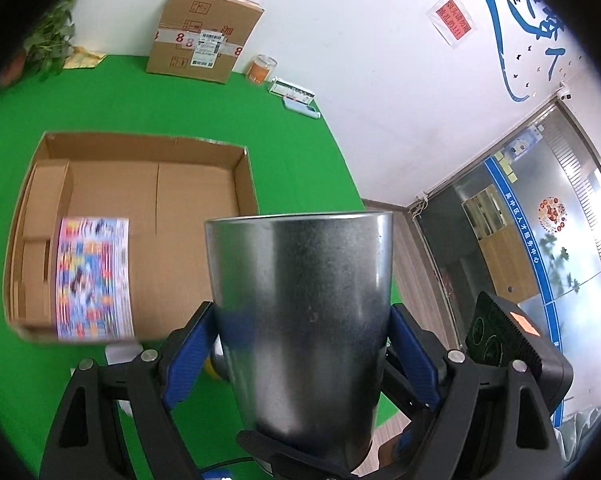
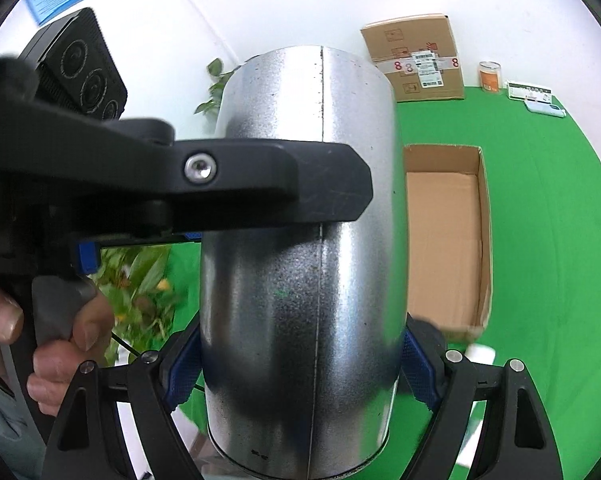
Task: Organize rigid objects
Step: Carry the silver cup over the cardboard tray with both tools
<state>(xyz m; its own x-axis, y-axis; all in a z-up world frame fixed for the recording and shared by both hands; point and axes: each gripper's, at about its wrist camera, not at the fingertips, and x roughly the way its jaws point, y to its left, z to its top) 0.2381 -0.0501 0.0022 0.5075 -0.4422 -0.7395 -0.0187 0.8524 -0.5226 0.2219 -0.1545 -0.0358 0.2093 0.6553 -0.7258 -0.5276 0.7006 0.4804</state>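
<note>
A galvanized metal bucket fills the middle of both views, held above the green table. My left gripper is shut on it, blue pads against both sides. My right gripper is also shut on the bucket, pads pressed on its lower sides. The left gripper's black finger crosses the bucket in the right wrist view. An open cardboard box lies on the table beyond, holding a colourful printed booklet at its left.
A sealed cardboard box leans on the back wall, with an orange jar, a white packet and a plant nearby. The table's right edge drops to the floor. A white object lies by the open box.
</note>
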